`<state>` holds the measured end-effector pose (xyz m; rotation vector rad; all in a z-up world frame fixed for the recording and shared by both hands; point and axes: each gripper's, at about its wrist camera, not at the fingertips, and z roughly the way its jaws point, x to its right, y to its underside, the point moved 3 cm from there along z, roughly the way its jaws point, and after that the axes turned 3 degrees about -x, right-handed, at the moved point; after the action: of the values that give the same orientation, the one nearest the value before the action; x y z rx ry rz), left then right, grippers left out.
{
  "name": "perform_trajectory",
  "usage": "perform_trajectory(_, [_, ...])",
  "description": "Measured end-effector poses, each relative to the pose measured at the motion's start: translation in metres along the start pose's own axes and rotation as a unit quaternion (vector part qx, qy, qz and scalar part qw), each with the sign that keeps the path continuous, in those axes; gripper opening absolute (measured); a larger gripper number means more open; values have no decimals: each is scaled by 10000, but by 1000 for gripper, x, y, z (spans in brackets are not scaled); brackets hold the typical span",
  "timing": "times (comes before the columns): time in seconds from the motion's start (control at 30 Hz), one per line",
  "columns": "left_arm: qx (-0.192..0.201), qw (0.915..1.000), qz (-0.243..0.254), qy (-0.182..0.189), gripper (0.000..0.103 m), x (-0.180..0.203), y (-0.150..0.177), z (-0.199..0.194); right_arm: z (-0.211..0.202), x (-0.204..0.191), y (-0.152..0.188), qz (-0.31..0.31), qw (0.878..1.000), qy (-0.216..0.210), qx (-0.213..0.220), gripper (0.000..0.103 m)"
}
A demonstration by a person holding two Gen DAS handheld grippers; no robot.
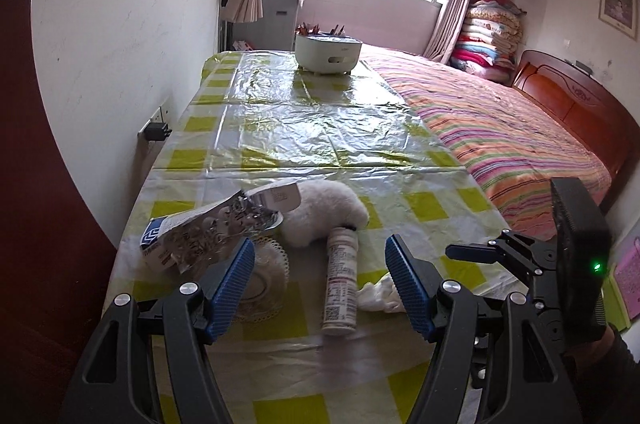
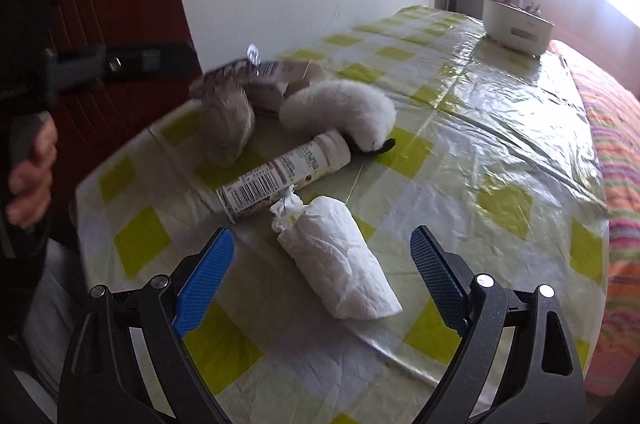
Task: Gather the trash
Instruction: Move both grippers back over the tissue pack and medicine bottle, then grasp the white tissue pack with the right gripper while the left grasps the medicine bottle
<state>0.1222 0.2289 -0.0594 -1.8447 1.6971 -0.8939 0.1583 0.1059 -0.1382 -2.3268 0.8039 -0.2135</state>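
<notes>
Two hand-held grippers are hovering over a checked table (image 2: pixel 500 128), the left hand-held gripper (image 1: pixel 320 274) gaping around a lying white bottle (image 1: pixel 340 288) and the right hand-held gripper (image 2: pixel 322 256) spreading wide around a crumpled tissue (image 2: pixel 340 260) just right of it.

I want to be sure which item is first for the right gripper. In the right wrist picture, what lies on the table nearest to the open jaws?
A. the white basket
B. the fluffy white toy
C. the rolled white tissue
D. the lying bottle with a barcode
C: the rolled white tissue lies just ahead of the right gripper, nearer than the bottle behind it.
</notes>
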Motion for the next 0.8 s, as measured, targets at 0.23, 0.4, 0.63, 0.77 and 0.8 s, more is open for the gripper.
perform_trajectory(0.23, [-204,9994,-189,222,66,-5,2,5,36,-1,3,-100,9972,187,-713,45])
perform_trajectory(0.4, [-334,9989,-51,312,66,6,2,10,18,13,2,274,9983,68,-504,27])
perform_trajectory(0.63, [-745,9963,184,374,66,30,6,31,-24,50,15,1352,9906,-185,116,27])
perform_trajectory(0.77, [-1019,9940,348,205,66,41,9,49,-45,65,22,1669,9849,-195,424,27])
perform_trajectory(0.8, [-1070,9934,363,186,66,42,9,52,-47,65,21,1704,9839,-185,499,27])
